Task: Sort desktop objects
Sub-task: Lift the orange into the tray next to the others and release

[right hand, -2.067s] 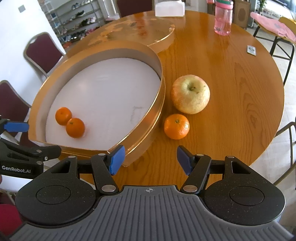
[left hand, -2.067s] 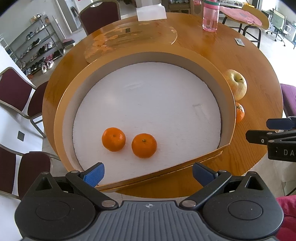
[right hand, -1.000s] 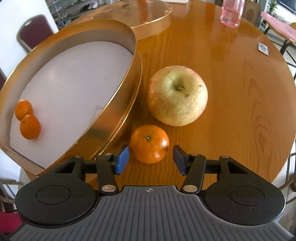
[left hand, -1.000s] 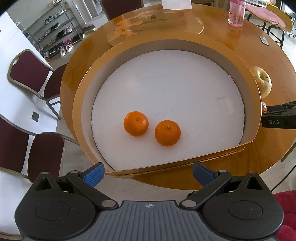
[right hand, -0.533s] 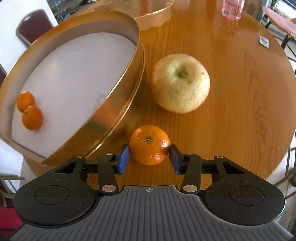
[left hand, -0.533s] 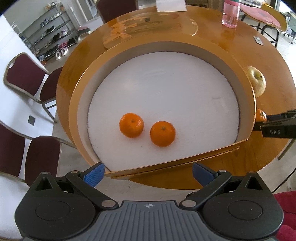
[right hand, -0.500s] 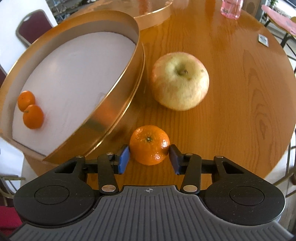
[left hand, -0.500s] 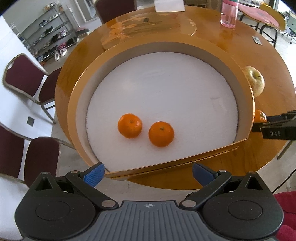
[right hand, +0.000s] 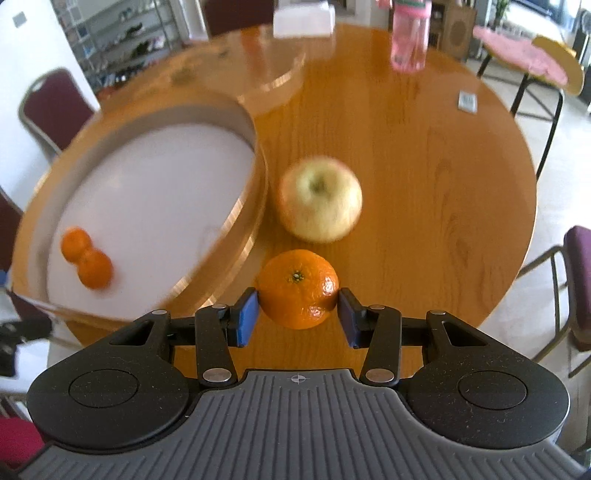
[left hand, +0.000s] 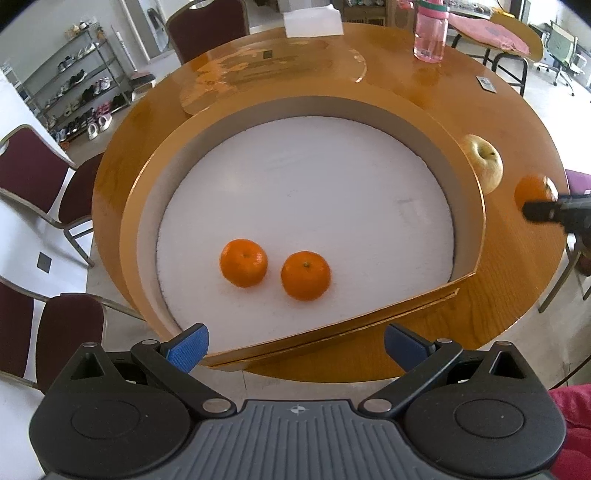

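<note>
My right gripper (right hand: 297,316) is shut on a tangerine (right hand: 298,288), both blue pads pressed against its sides, and holds it lifted above the table. In the left wrist view the same tangerine (left hand: 534,191) hangs at the right edge, clear of the wood. A yellow-green apple (right hand: 320,198) sits on the table just beyond it, beside the round gold box (right hand: 255,206). Two more tangerines (left hand: 243,262) (left hand: 305,275) lie side by side on the box's white floor. My left gripper (left hand: 295,345) stands open and empty over the box's near rim (left hand: 332,332).
The gold lid (left hand: 273,70) lies flat behind the box. A pink bottle (right hand: 410,35), a white tissue box (right hand: 302,18) and a small card (right hand: 467,100) stand farther back on the round wooden table (right hand: 424,177). Dark red chairs (left hand: 33,173) ring the table.
My right gripper closed on the tangerine beside the apple and has lifted it off the table. The left gripper has kept its place, still open.
</note>
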Tool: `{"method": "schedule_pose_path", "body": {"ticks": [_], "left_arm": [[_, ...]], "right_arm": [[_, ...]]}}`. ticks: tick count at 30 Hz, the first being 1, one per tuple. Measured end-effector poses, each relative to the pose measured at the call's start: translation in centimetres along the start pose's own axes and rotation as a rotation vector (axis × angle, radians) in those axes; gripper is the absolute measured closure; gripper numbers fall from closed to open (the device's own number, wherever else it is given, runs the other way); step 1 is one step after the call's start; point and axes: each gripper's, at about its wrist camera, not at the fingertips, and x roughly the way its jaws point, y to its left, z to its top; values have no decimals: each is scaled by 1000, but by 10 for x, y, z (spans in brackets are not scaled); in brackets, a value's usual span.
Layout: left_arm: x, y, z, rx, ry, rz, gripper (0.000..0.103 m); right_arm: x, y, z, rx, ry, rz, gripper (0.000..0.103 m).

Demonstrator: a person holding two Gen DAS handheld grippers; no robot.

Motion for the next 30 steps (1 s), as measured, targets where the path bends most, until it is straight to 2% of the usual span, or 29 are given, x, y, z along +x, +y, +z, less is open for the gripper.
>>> {"method": "schedule_pose_path", "body": {"ticks": [4,8,15,30], "left_arm": [[0,16,-5,-47,-1,14,1],[-1,33,-10,-106,-1,32,1],[-1,60,-24,-205,15,68,1],[-4,91,-51,-322,61,136,1]], "right_arm": [[-17,21,14,-39,-61,38,55],[-19,52,23,-108,-71,99,55],[-1,90,23,-198,-22,158,55],[69,136,30,-307,90,169,55]]}}
